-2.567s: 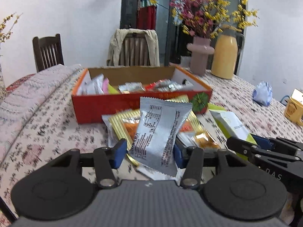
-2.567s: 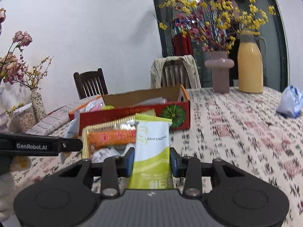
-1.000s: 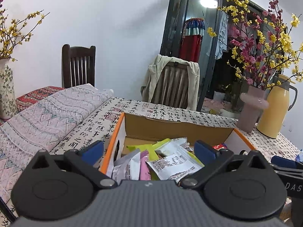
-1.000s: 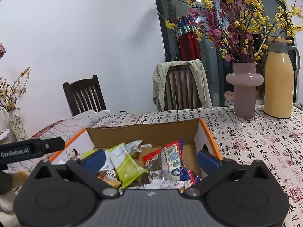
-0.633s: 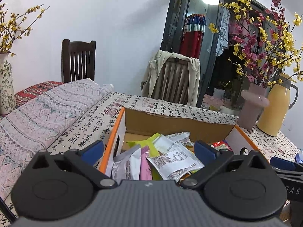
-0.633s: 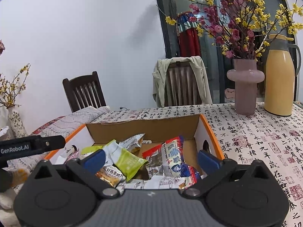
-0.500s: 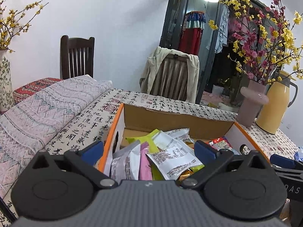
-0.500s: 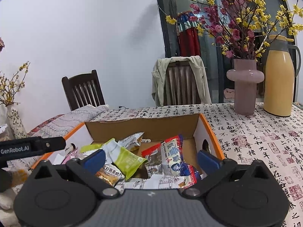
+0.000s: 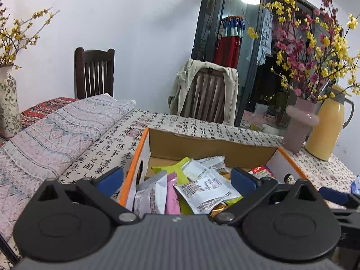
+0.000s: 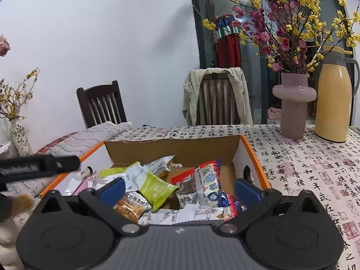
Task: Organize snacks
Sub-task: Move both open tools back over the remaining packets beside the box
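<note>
A tabletop point(image 10: 315, 164) covered in a calligraphy-print cloth is filling the right and centre of the right wrist frame. An open orange-rimmed cardboard box point(image 10: 252, 155) is sitting on it at centre. A pink vase point(image 10: 293, 108) and a yellow thermos jug point(image 10: 333, 99) are standing at upper right. A folded patterned blanket point(image 9: 56, 132) is lying at left in the left wrist frame.

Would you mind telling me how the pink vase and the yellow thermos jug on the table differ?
The pink ceramic vase holds flowering branches and has a bulging collar; the yellow thermos jug is capped with a grey lid and has a smooth body. The jug stands taller and has a side handle; the vase has none. Both stand upright on the calligraphy-print tablecloth, behind the snack box.
</note>
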`<act>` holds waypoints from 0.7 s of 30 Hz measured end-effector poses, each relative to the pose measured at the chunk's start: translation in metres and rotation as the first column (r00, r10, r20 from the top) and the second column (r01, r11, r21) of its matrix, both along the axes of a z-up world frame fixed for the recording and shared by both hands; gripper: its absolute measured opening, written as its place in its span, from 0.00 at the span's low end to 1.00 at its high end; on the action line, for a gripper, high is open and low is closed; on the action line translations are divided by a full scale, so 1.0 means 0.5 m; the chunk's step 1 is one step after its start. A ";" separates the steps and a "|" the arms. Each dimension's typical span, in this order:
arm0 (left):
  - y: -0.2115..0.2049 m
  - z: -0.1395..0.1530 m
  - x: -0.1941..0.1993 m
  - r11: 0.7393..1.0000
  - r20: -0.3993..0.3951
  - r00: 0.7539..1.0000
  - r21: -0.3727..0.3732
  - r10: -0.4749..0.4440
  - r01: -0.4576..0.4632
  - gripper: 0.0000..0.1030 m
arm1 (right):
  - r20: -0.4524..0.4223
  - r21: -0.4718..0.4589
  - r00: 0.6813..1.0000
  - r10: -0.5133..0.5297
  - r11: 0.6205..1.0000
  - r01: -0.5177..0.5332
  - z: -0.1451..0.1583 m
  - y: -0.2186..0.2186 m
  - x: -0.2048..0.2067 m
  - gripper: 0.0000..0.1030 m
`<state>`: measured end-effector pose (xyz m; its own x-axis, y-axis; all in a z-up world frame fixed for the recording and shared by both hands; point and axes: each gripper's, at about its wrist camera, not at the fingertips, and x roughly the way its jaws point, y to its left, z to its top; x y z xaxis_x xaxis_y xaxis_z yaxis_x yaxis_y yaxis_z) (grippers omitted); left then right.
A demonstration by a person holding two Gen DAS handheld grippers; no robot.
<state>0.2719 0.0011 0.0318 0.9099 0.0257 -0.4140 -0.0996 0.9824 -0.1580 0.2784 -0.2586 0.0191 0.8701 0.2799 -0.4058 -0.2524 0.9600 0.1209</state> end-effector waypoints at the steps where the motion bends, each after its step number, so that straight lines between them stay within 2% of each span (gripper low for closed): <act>1: 0.001 0.008 -0.009 1.000 0.011 1.000 -0.001 -0.001 0.001 1.00 | 0.002 -0.010 1.000 -0.003 1.000 0.003 0.004 0.001 -0.005 1.00; 5: 0.013 0.028 -0.038 1.000 0.026 1.000 0.007 0.008 -0.009 1.00 | 0.031 -0.021 0.999 0.016 1.000 -0.016 0.024 0.000 -0.046 1.00; 10: 0.040 0.024 -0.079 0.999 0.005 1.000 0.025 0.030 -0.030 1.00 | 0.023 -0.028 1.000 0.012 1.000 -0.011 0.026 -0.007 -0.103 1.00; 21: 0.082 -0.051 -0.164 0.999 -0.098 0.994 0.036 0.042 -0.039 1.00 | -0.085 -0.071 0.995 -0.055 0.996 0.049 -0.050 -0.047 -0.215 1.00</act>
<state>0.1899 0.0421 0.0063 0.8624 0.0775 -0.5003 -0.1532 0.9818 -0.1121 0.1711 -0.2823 -0.0060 0.8436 0.2036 -0.4968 -0.1930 0.9785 0.0732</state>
